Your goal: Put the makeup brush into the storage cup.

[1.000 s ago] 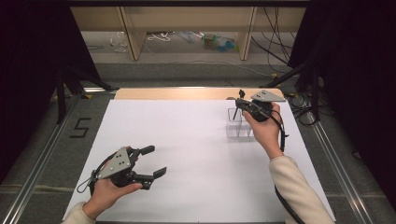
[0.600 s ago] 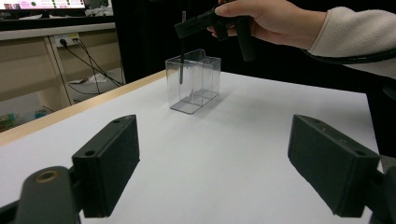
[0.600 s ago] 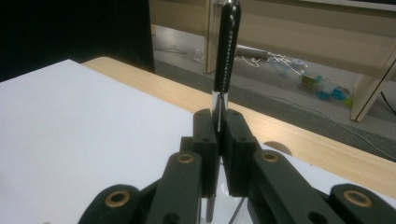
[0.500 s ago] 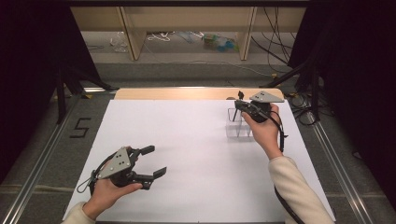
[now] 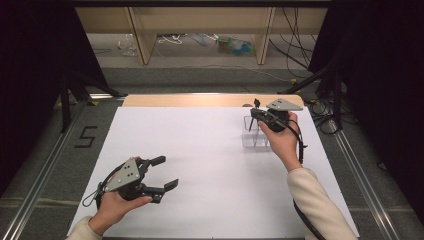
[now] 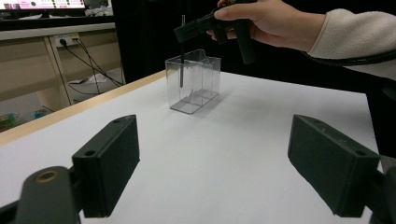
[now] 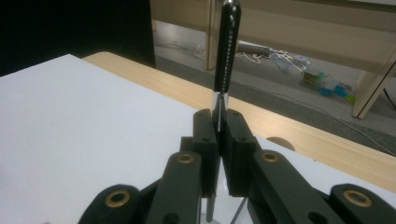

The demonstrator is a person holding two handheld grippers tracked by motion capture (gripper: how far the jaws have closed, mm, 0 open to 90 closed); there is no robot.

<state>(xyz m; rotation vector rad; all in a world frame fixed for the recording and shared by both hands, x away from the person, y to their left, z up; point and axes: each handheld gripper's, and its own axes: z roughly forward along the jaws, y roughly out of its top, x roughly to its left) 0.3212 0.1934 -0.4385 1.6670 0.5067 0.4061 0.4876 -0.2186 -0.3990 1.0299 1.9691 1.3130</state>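
Clear plastic box point(image 6: 194, 80) sits right under the right claw point(image 5: 256, 111), clamped on a black pen point(image 7: 226, 60): keep it upright and lower straight into a compartment while the left claw point(image 5: 165, 173) gapes empty.

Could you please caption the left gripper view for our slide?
Right tongs lower a dark pen into the clear box.

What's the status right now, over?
Right gripper shut on pen, upright over clear box. Left gripper open, idle. Nothing in the way.
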